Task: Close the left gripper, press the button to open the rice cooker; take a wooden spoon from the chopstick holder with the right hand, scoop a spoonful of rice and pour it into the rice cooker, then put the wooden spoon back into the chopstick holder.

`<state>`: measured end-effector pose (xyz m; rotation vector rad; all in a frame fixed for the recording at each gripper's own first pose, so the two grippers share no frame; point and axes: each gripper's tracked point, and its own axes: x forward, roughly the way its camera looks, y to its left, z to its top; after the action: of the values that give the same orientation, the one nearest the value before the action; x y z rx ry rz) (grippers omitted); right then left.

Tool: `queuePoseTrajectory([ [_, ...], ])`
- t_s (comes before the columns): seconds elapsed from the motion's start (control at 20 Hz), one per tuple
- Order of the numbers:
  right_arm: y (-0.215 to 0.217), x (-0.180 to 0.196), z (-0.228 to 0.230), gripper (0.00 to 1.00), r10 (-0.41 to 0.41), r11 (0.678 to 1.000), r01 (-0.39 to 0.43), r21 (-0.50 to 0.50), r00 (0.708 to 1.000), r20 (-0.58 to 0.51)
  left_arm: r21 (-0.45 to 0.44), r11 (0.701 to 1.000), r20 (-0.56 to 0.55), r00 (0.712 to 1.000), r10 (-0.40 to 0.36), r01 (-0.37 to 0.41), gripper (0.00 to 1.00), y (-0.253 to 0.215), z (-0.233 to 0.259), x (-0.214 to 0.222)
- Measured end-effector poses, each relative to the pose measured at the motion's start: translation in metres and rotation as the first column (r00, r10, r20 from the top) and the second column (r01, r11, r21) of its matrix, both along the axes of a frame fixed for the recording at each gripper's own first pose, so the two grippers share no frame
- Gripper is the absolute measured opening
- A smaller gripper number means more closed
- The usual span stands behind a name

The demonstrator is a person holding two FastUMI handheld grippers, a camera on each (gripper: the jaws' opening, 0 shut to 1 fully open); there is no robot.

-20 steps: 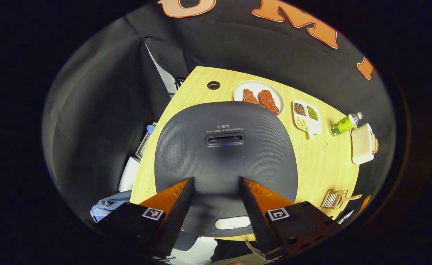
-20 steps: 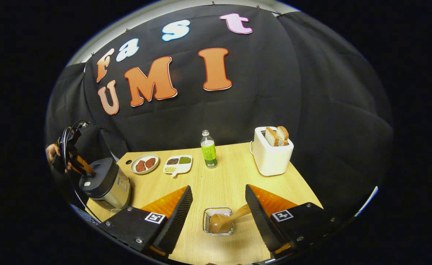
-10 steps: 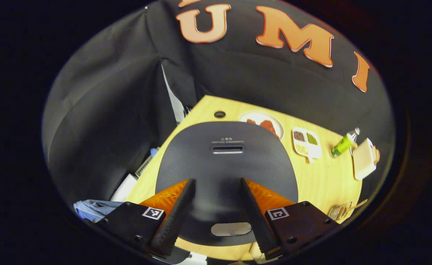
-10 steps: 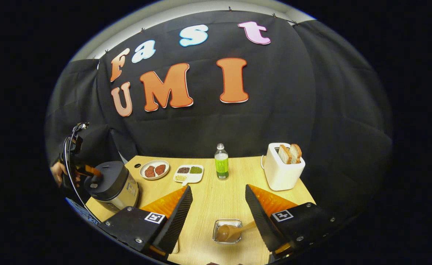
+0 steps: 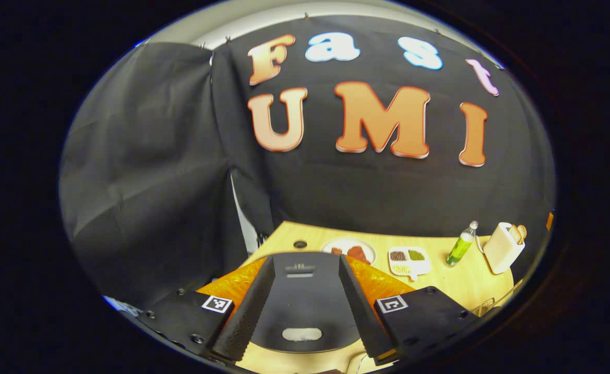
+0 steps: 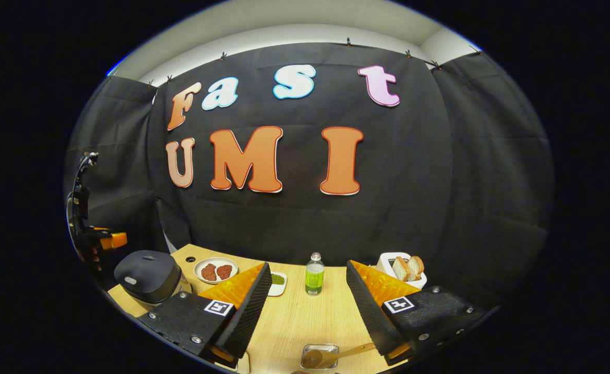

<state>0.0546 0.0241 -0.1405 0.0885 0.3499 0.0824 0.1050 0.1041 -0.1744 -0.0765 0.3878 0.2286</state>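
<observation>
Left tool (image 5: 305,306) stands open, its fingers spread to either side of the rice cooker (image 5: 305,301) lid, above it and not pressing on it; the pale button (image 5: 302,334) sits near the lid's front edge, between the fingertips. The cooker is shut and stands at the near left corner of the surface (image 5: 471,280), whose front edge runs close beneath it. Right tool (image 6: 305,311) is also open and holds nothing, with bare surface between its fingers. Just ahead of its fingertips, at the near edge, the wooden spoon (image 6: 330,356) rests in the chopstick holder (image 6: 319,349), bowl down and handle slanting right; the holder is cut off at the bottom. Farther back stand a green bottle (image 6: 314,275), a plate of meat (image 6: 215,270), a divided dish (image 5: 408,259) partly hidden behind the left finger in the right gripper view, and a toaster (image 6: 403,269) with bread.
</observation>
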Motion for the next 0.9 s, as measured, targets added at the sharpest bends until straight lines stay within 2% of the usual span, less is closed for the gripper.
queuePoseTrajectory([
  [0.2, 0.004, 0.011, 0.021, 0.9, 0.007, 0.996, 0.0, -0.088, 0.997, 0.073, 0.034, 0.997, 0.135, 0.988, -0.076, 0.072, 0.85, -0.025, 0.063, -0.002],
  [0.35, 0.013, 0.01, 0.041, 0.9, 0.015, 0.996, -0.004, -0.088, 0.992, 0.126, 0.069, 0.992, 0.236, 0.965, -0.116, 0.102, 0.86, -0.039, 0.112, -0.012],
  [0.4, 0.016, 0.01, 0.046, 0.95, 0.019, 0.997, -0.008, -0.077, 0.989, 0.146, 0.066, 0.991, 0.26, 0.957, -0.127, 0.114, 0.86, -0.047, 0.121, -0.015],
  [0.45, 0.018, 0.01, 0.052, 0.9, 0.022, 0.997, -0.009, -0.074, 0.985, 0.173, 0.059, 0.99, 0.277, 0.951, -0.137, 0.126, 0.85, -0.052, 0.126, -0.018],
  [0.65, 0.011, 0.002, 0.057, 0.92, 0.003, 0.998, 0.012, -0.07, 0.98, 0.2, 0.06, 0.985, 0.336, 0.926, -0.173, 0.162, 0.86, -0.066, 0.141, -0.032],
  [0.75, 0.01, 0.0, 0.066, 0.95, -0.003, 0.998, 0.016, -0.055, 0.976, 0.217, 0.09, 0.98, 0.38, 0.904, -0.198, 0.177, 0.86, -0.074, 0.153, -0.037],
  [0.85, 0.011, -0.002, 0.072, 0.93, -0.001, 0.999, 0.014, -0.048, 0.969, 0.248, 0.124, 0.975, 0.386, 0.896, -0.22, 0.185, 0.85, -0.081, 0.153, -0.042],
  [0.9, 0.013, -0.001, 0.076, 0.95, 0.003, 0.999, 0.011, -0.05, 0.963, 0.269, 0.13, 0.973, 0.392, 0.892, -0.225, 0.189, 0.84, -0.084, 0.156, -0.043],
])
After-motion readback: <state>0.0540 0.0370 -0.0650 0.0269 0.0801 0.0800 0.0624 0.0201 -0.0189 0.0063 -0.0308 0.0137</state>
